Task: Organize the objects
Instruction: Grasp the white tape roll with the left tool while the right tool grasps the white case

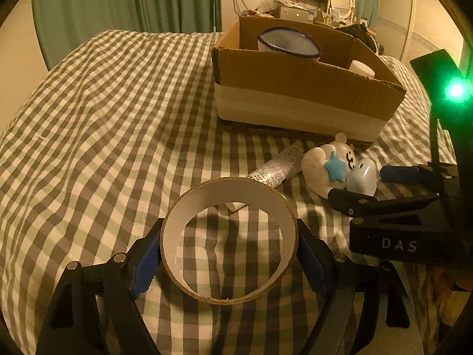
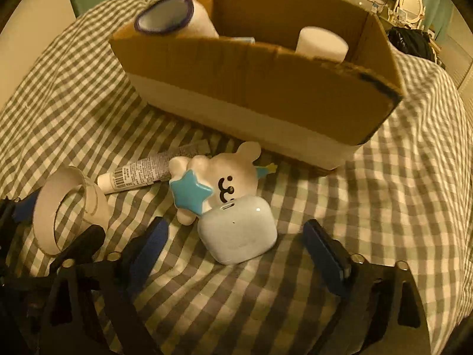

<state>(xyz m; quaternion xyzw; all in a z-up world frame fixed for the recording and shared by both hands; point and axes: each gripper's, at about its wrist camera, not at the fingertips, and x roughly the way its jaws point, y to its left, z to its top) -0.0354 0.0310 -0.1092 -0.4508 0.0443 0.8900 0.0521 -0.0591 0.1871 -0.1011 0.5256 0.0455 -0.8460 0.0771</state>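
Left tongs [image 1: 229, 254]: blue pads pressed against both outer sides of the tape roll [image 1: 229, 295], which sits just above the checked bed cover [image 1: 103, 118]. Right tongs [image 2: 236, 254]: spread apart, holding nothing, one finger on each side of the pale blue case [image 2: 238, 233], not touching it. The case lies against the white star toy [image 2: 218, 174]. A printed tube [image 2: 142, 174] lies beside the toy. Behind them stands the cardboard box [image 2: 266, 88], containing a purple-rimmed cup [image 2: 177, 17] and a white cylinder [image 2: 322, 43].
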